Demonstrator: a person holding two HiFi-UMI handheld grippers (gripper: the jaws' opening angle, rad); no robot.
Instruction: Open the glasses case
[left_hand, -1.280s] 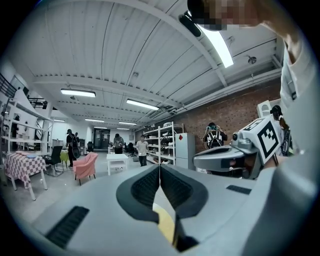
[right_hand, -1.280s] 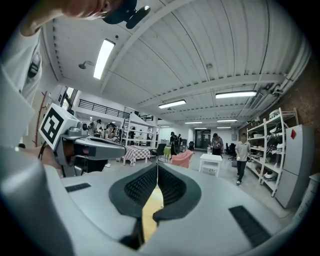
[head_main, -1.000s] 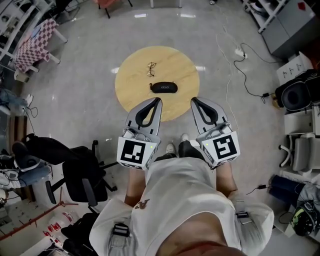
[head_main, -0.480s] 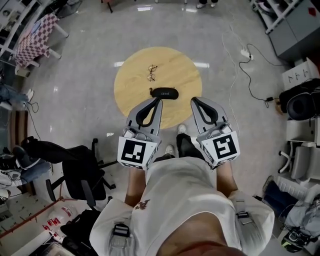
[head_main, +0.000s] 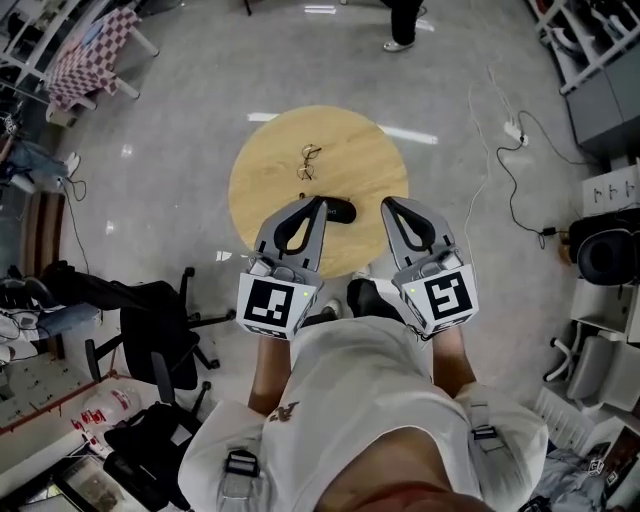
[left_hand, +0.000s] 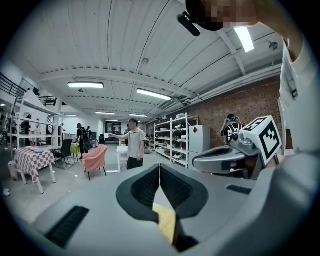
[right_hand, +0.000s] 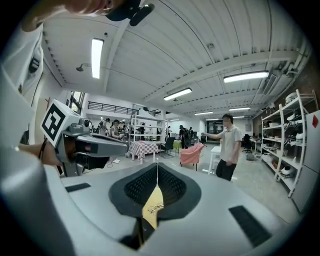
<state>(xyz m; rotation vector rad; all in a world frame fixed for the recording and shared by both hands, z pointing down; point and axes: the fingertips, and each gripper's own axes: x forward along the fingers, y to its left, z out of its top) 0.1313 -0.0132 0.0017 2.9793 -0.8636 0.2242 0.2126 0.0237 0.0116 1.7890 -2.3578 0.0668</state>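
Note:
A black glasses case (head_main: 338, 211) lies closed on the round wooden table (head_main: 370, 160), near its front edge. My left gripper (head_main: 319, 201) hangs above the case's left end and hides part of it. My right gripper (head_main: 386, 202) is just right of the case. Both are shut with nothing between the jaws. A pair of glasses (head_main: 308, 161) lies on the table behind the case. Through the right gripper's jaw gap I see the glasses (right_hand: 155, 206) and a dark strip of the case (right_hand: 141, 227). Through the left gripper (left_hand: 159, 166) only yellow tabletop (left_hand: 166, 221) shows.
A black office chair (head_main: 165, 340) stands at my left. Cables (head_main: 500, 170) run over the floor at the right, near boxes and bags. A checkered table (head_main: 88, 52) is at the far left. A person (right_hand: 228, 145) stands beyond the table, with shelves (left_hand: 175, 140) behind.
Both grippers have come forward over the table's near edge. The left one now covers the case's left end. The table and case look nearer to me.

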